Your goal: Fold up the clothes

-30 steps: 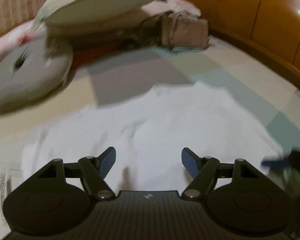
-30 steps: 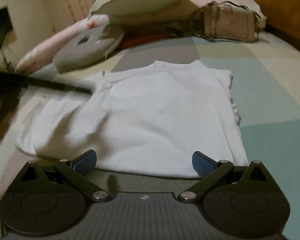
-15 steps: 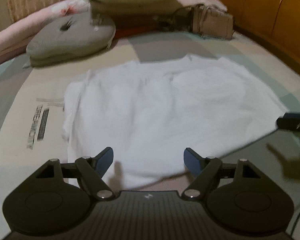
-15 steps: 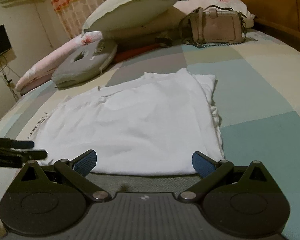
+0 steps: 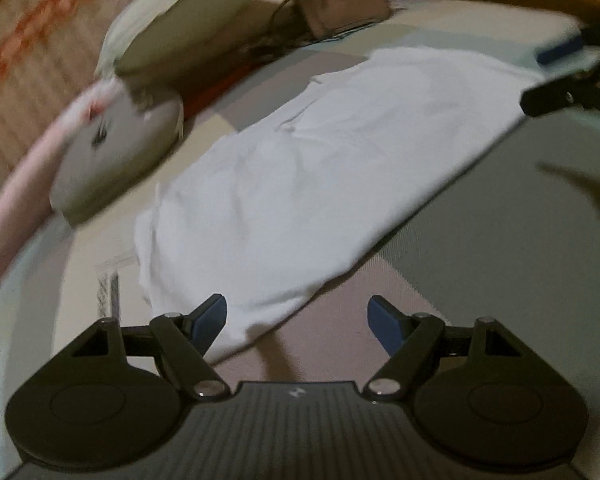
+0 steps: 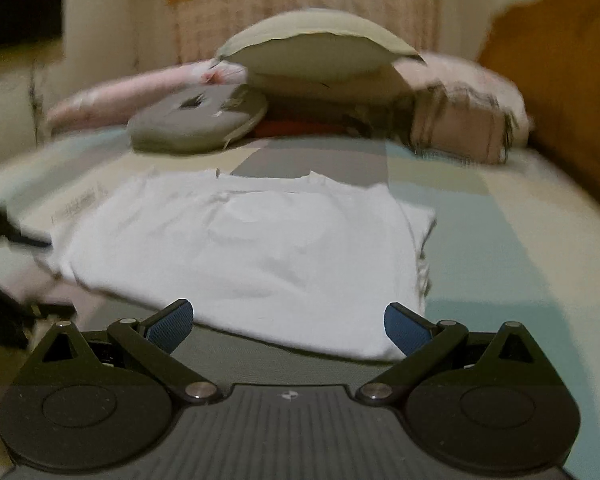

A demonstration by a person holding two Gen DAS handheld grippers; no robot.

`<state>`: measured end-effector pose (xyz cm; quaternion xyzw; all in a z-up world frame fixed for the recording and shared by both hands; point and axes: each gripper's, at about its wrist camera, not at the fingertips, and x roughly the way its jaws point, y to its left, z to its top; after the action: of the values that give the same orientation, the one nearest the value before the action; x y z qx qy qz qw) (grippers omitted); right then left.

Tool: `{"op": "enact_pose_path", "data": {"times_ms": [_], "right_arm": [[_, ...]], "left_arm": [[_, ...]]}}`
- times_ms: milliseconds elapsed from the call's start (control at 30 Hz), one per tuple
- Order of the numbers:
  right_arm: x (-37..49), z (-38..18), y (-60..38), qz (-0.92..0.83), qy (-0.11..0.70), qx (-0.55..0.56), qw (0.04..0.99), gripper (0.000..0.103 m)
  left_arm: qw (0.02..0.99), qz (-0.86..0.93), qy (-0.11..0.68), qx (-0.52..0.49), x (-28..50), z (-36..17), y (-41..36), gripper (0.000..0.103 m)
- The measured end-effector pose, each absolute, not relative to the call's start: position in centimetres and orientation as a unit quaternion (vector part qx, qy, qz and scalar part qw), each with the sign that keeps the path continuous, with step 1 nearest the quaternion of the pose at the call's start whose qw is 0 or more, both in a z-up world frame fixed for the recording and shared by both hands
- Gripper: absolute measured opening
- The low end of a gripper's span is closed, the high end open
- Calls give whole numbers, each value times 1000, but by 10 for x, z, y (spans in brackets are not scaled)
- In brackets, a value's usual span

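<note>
1. Left wrist view: the left gripper [image 5: 298, 320] hangs over the near corner of the white shirt [image 5: 320, 168], jaws apart, nothing between them; they have just been opening a little, with no cloth caught. The shirt lies flat on the patchwork bedspread [image 5: 480, 248], partly folded by the look of it, well clear of the grey cushion [image 5: 112, 148] and the handbag [image 5: 332, 4] at the head of the bed.

2. Risk here: the picture is smeared and tilted, so the aim is unsteady. Close now and the pads could nip only the top layer at that corner, or grab bedspread along with it, and the fold would drag open on the lift.

3. Same view, far right: the right gripper [image 5: 568, 72] sits at the shirt's other near corner. If one hand lifts before the other, the hem skews and the fold line runs crooked.

4. Right wrist view: the right gripper [image 6: 288, 326] has its jaws wide apart and empty, just short of the shirt's [image 6: 240, 248] near hem. The layered edge on the right side looks loose; a shallow pinch there may slip off.

5. Same view, left edge: a dark shape, too blurred to name. I cannot tell whether it touches the cloth.
</note>
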<state>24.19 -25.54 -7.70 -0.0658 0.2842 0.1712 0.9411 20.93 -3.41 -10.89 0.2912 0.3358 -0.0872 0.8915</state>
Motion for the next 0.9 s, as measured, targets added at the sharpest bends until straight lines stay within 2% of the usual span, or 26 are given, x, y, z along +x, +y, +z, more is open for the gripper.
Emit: {"op": "enact_pose_path", "data": {"times_ms": [233,367,433,633,900], "right_arm": [[238,-80,-201,187,280,-298,893,103],[238,-101,-168,203,253,-449,833,103],[240,-107,-156,207,231,-490,815,103],[258,-108,-130,230,190,-504,811,103],[279,-111,-170,190,207,-501,819,103]], "left_arm": [[851,-101,258,446,205,-123,-62,80],[828,-113,232,497,210,-127,-73,80],[821,-119,221,512,213,-129,-77,80],[812,-138,189,536,227,-137,-85,82],[788,-101,224,565,232,-137,-53,86]]}}
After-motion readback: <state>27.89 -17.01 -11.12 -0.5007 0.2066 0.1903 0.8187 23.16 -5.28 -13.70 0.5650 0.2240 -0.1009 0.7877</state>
